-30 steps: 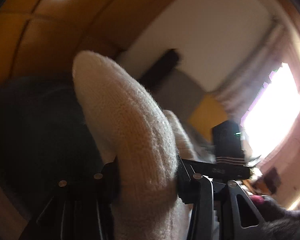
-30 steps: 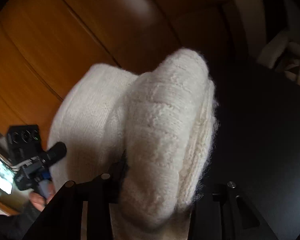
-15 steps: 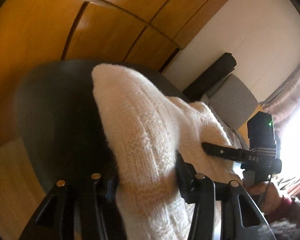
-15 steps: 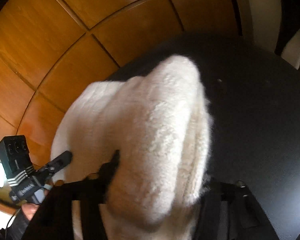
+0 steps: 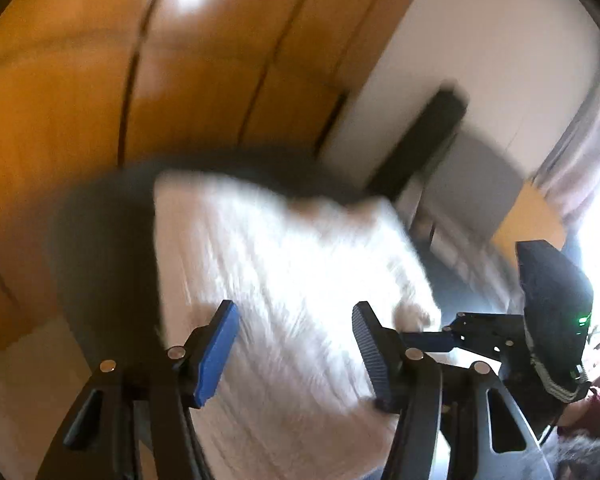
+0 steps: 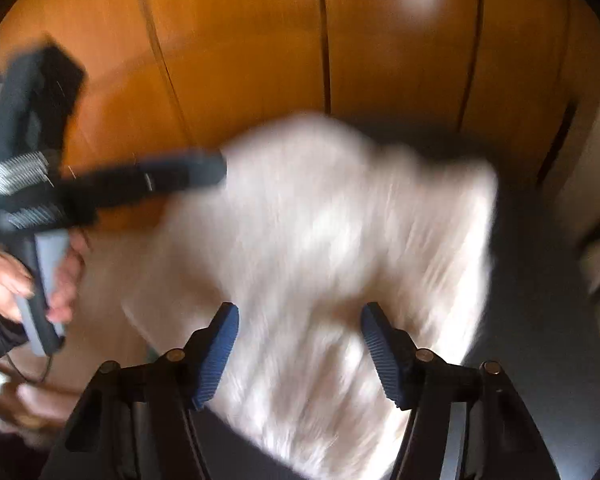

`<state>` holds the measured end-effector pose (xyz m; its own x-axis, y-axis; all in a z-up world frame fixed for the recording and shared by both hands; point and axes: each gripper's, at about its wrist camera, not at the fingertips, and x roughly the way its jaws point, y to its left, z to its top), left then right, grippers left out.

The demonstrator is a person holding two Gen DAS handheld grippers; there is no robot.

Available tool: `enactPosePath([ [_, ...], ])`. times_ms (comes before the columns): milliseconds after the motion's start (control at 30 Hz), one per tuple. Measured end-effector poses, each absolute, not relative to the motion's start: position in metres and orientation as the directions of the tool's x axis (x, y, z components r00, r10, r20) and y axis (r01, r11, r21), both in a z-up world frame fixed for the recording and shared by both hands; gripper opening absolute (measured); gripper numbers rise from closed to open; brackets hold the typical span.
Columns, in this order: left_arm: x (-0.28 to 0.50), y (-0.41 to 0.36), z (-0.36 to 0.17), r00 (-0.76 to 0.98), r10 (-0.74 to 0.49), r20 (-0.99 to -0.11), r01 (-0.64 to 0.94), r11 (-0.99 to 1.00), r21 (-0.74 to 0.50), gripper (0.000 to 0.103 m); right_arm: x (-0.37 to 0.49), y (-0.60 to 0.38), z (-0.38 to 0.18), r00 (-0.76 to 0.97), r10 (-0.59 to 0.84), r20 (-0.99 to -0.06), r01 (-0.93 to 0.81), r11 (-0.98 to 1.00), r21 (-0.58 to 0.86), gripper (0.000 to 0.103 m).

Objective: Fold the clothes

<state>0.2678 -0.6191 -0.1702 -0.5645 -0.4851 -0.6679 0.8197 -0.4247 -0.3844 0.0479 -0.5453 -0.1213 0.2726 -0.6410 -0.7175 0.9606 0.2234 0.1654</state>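
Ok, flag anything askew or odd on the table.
Nothing stands out. The white sweater lies in a folded bundle on the dark table, with both the left gripper and the right gripper open above it. Motion blur hides finer detail.

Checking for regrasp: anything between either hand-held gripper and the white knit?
Nothing visible. The left hand-held gripper and the right hand-held gripper are both open right over the white knit sweater, which lies on the dark table. Frames are blurred.

Dark round worktop (image 5: 100,240) here, blurred in both views, with a cream knitted sweater (image 5: 292,280) lying flat on it, spread across the middle. From the right wrist view, bare dark surface shows to the sweater's right.
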Motion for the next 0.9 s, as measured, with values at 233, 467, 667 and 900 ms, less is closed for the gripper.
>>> enactPosePath([
  [233,0.253,-0.599,-0.178,-0.491,-0.548,-0.677,0.859,-0.432,-0.273,0.058,0.047,-0.534,-0.151,0.325,-0.577,-0.749,0.945,0.216,0.245,0.064],
  [467,0.270,-0.567,-0.124,-0.401,-0.656,-0.640,0.910,-0.364,-0.196,0.060,0.053,-0.520,-0.146,0.338,-0.595,-0.729,0.928,0.080,0.365,0.088],
  [667,0.294,-0.512,-0.082,-0.242,-0.723,-0.647,0.965,-0.252,-0.079,0.060,0.087,-0.477,-0.090,0.200,-0.684,-0.701,0.961,-0.003,0.277,0.103],
  [900,0.323,-0.447,-0.034,-0.221,-0.757,-0.614,0.964,-0.263,-0.022,0.051,0.132,-0.437,-0.073,0.013,-0.663,-0.749,0.991,-0.090,0.096,0.103],
])
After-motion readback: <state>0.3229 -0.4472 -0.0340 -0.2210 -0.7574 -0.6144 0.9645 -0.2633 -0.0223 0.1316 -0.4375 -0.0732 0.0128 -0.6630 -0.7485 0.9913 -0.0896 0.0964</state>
